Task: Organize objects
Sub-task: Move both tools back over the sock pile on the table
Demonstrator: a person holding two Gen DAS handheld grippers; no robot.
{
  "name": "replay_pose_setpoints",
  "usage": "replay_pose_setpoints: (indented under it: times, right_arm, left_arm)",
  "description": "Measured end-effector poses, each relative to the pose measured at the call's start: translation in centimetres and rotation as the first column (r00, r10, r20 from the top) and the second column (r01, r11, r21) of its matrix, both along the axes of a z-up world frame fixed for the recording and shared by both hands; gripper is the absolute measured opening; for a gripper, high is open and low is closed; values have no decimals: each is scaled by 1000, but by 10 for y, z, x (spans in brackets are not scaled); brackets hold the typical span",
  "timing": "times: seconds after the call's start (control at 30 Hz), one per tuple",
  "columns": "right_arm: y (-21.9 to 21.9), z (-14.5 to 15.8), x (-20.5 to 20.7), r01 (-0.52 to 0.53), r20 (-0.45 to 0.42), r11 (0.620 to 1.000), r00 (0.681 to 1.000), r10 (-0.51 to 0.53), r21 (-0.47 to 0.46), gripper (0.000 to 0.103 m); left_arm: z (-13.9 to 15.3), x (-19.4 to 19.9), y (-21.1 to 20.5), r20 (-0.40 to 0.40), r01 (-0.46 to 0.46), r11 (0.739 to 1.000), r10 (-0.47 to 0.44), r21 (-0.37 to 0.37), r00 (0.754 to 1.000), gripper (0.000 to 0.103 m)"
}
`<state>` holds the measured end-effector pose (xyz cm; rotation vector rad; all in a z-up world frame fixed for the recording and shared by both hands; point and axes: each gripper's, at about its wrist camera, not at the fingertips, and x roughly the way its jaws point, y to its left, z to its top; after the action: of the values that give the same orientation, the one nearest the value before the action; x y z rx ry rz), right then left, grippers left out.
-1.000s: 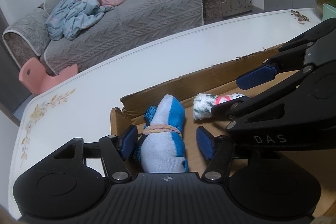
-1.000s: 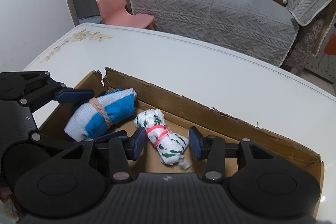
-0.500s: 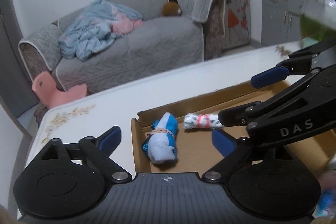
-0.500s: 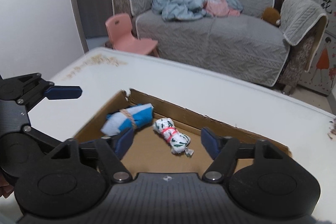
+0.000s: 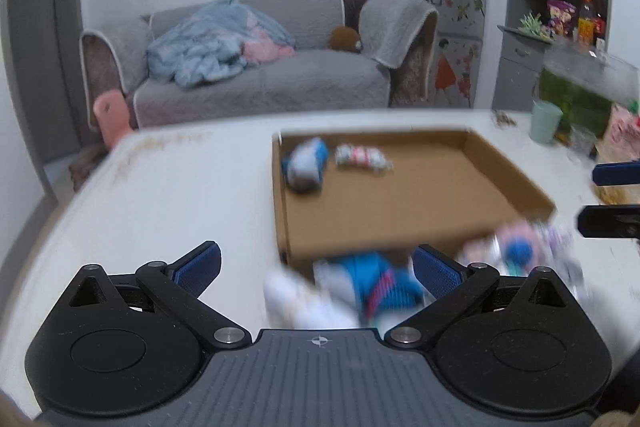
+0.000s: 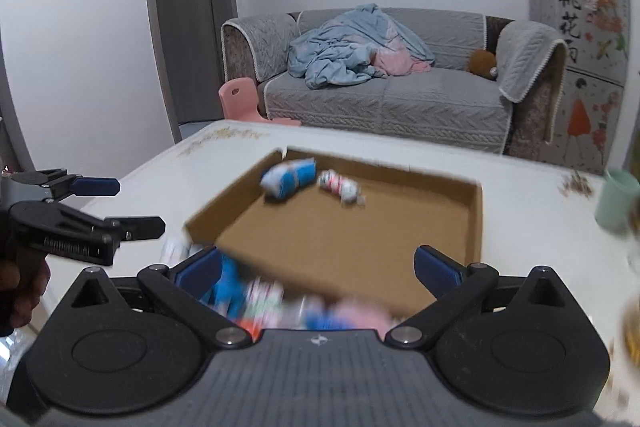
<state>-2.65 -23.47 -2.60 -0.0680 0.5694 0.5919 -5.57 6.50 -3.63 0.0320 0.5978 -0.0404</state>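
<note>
Since the earlier frames both hand-held grippers had drawn back from the box [image 5: 400, 211], leaving the two bundles they had straddled lying inside it.

- Left hand-held gripper [image 5: 316, 267]: jaws just been opening, now spread wide, gripping nothing; a blurred blue-and-white bundle [image 5: 372, 291] lay on the bench [image 5: 168, 203] between its pads, apparently untouched.
- Right hand-held gripper [image 6: 318, 267]: jaws just been opening, now spread wide, gripping nothing; a blurred heap [image 6: 296, 307] of blue, pink and white items lay below it, outside the box's near wall.
- Box: shallow cardboard tray, open-topped, on the white bench.
- Blue sock roll [image 6: 288, 177]: in the box's far left corner, bound with a band.
- Patterned roll [image 6: 340, 185]: just beside the blue sock roll, to its right, against the far wall.
- Cup [image 5: 546, 121]: pale green, on the bench beyond the box's right end.
- Sofa [image 6: 384, 99]: grey, behind the bench, with a blue blanket [image 6: 352, 47] heaped on it.
</note>
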Motion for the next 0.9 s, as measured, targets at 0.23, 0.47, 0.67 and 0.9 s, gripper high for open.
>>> replay_pose_setpoints:
  times: [0.23, 0.47, 0.67, 0.9]
  right_arm:
    - [18, -61, -64, -79, -28, 996, 996, 80, 31, 100]
    - [48, -73, -74, -220, 76, 975, 973, 218, 20, 95]
    - [72, -87, -51, -265, 93, 962, 958, 270, -62, 90]
    - [71, -102, -31, -225, 88, 960, 966, 241, -165, 69]
  left_arm:
    - [-42, -43, 2, -29, 22, 997, -25, -69, 999, 97]
    - [-55, -53, 4, -21, 25, 996, -27, -82, 999, 96]
    - [-59, -39, 7, -49, 59, 993, -64, -102, 997, 98]
    - [-72, -26, -5, -101, 91, 988, -105, -128, 989, 99]
